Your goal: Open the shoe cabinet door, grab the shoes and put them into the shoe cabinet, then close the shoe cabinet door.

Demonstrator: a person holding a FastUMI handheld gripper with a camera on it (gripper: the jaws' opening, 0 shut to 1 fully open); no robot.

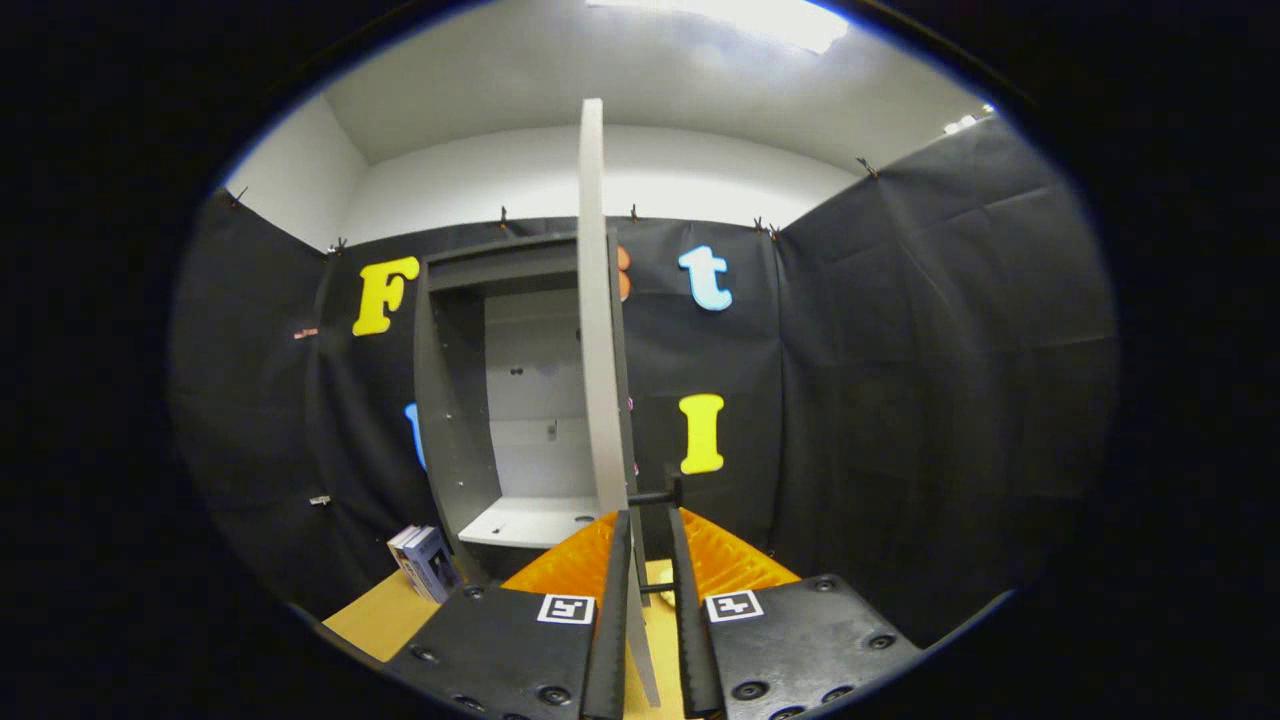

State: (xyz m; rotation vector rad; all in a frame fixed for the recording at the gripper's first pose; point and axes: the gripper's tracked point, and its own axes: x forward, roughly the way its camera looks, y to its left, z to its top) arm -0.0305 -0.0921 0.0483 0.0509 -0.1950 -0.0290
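Observation:
The shoe cabinet (pixel 450 420) stands against the back wall with dark side walls, a pale back panel and a white bottom shelf (pixel 530 522) that shows nothing on it. Its door (pixel 596 300) is swung out toward me and shows edge-on as a tall pale strip. The door's lower edge runs down between my fingers. A black handle (pixel 655 496) sticks out from the door's right face just at the fingertips. My gripper (pixel 648 520) is closed narrowly around the door edge, one finger on each side, with the handle against the right finger.
A small blue and white box (pixel 425 562) leans by the cabinet's lower left corner on a tan wooden surface (pixel 375 620). Black cloth walls close in the left, back and right sides.

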